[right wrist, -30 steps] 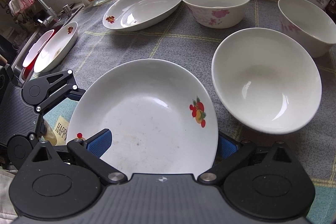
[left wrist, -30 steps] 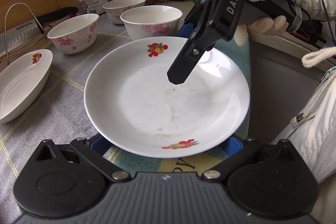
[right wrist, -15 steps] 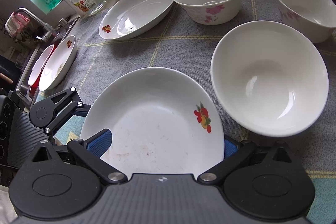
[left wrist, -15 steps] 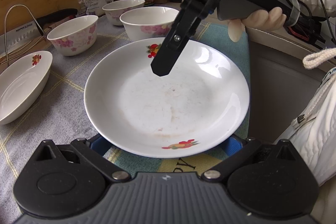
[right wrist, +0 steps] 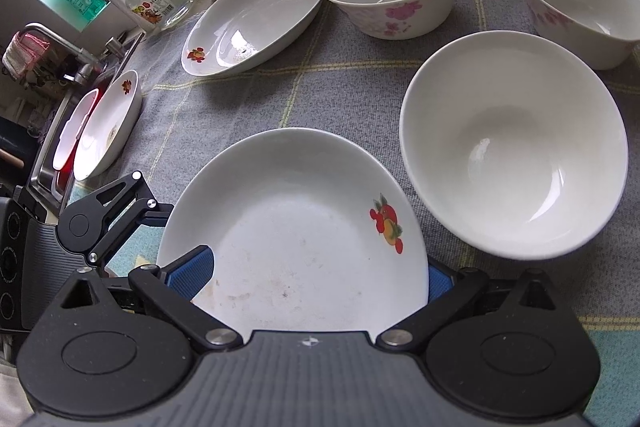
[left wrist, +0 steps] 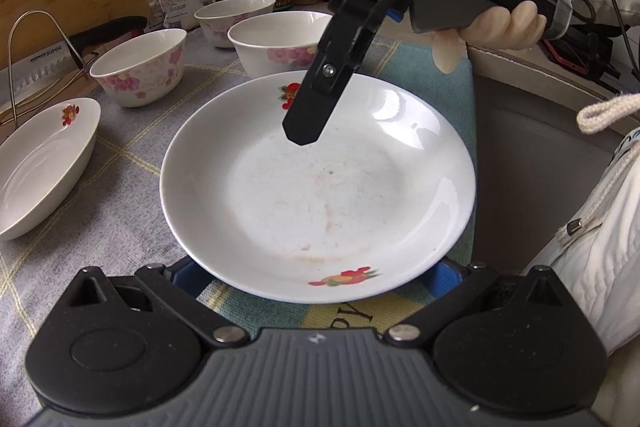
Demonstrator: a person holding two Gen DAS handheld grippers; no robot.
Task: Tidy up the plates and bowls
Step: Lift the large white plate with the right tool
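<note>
Black right tool (left wrist: 304, 131) reads "DAS"; knife (left wrist: 38, 61) blade reads "SUPOR".

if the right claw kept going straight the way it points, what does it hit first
Probably the fruit-print plate lying between its fingers; past that, the tilted plate beyond on the grey cloth, though depth is unclear.

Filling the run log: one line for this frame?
left gripper: open, straddling plate rim | right gripper: open, over plate | bowls: three, separate | stage: pre-grasp
</note>
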